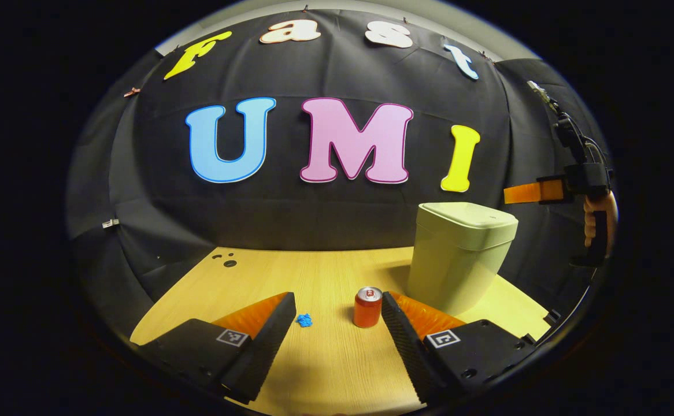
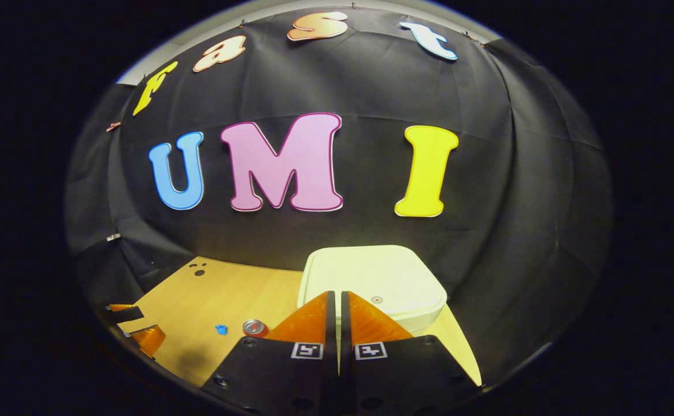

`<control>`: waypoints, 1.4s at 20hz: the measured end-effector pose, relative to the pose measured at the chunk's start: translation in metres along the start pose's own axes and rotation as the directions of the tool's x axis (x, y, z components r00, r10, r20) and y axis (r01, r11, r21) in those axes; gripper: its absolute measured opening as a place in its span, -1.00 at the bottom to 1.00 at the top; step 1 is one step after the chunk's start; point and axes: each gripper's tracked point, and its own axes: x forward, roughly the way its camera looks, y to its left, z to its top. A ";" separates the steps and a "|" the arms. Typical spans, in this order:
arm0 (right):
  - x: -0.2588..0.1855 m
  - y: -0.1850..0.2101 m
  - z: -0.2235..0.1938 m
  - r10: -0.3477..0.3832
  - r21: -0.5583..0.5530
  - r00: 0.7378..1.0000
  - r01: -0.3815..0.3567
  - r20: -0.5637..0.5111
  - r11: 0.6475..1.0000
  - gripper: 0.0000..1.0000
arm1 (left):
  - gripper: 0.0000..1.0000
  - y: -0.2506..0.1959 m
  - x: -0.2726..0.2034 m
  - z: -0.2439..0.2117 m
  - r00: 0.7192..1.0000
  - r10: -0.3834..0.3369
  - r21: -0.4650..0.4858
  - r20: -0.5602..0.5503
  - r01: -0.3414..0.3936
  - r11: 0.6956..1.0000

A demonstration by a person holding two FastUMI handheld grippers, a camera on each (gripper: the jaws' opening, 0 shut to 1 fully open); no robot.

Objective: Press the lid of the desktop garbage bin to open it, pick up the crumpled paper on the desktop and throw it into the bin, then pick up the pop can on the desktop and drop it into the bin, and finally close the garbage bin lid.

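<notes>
The left gripper (image 1: 337, 326) hung low over the table (image 1: 325, 370), jaws wide, the pop can (image 1: 367, 307) and crumpled paper (image 1: 304, 319) standing apart between its fingers. The right gripper (image 2: 337, 300) hovered with fingers pressed together above the garbage bin (image 2: 371, 277), lid down.

Left gripper view: is looking from low over the table (image 1: 325, 370), facing the back wall, near the pop can (image 1: 367, 307) and crumpled paper (image 1: 304, 319); the bin (image 1: 458, 254) is standing farther off to the right.
Right gripper view: is looking down from above the bin (image 2: 371, 277), close over its lid (image 2: 366, 271), facing the same wall.
Shared part: both are showing the bin, the can (image 2: 254, 327), the paper (image 2: 221, 329) and the table (image 2: 227, 300).
Cross sight: the left gripper view is catching the right gripper (image 1: 522, 193) high at its right edge; the right gripper view is catching the left gripper (image 2: 134, 323) low at its left edge.
</notes>
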 end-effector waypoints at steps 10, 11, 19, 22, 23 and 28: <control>0.045 -0.029 -0.014 -0.054 -0.013 0.997 0.053 -0.053 0.998 -0.90 | 0.92 0.006 0.016 -0.008 0.999 0.017 0.024 -0.032 -0.016 1.000; 0.048 -0.031 -0.015 -0.055 -0.013 0.997 0.054 -0.057 0.998 -0.90 | 0.92 0.006 0.017 -0.008 0.999 0.018 0.023 -0.034 -0.017 1.000; 0.061 -0.040 -0.029 -0.055 0.013 0.995 0.056 -0.084 0.998 -0.89 | 0.92 0.006 0.026 -0.011 0.998 0.031 0.036 -0.050 -0.029 0.999; 0.063 -0.043 -0.030 -0.045 0.028 0.995 0.048 -0.083 0.998 -0.89 | 0.92 0.007 0.029 -0.012 0.998 0.041 0.037 -0.052 -0.039 0.999; 0.064 -0.043 -0.030 -0.045 0.029 0.996 0.048 -0.082 0.998 -0.89 | 0.92 0.007 0.030 -0.012 0.997 0.043 0.034 -0.056 -0.042 0.999; 0.063 -0.044 -0.032 -0.052 0.065 0.996 0.057 -0.073 0.996 -0.89 | 0.92 0.004 0.030 -0.022 0.996 0.053 0.029 -0.076 -0.051 0.998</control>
